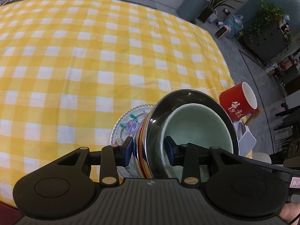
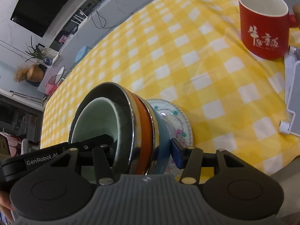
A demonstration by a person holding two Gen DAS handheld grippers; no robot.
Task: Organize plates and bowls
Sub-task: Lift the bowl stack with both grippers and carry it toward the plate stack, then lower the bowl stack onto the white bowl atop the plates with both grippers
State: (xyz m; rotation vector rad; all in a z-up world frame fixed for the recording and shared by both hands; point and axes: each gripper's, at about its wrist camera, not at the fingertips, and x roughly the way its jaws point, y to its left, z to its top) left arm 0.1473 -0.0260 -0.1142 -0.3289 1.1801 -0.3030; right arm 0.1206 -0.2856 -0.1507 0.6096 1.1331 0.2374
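Left wrist view: left gripper pinches the rims of the nested bowl stack, one finger outside, one inside the pale green bowl. Stack sits tilted on the floral plate, on the yellow checked tablecloth. Red mug near.

Right wrist view: right gripper clamps the same stack's rims from the opposite side.
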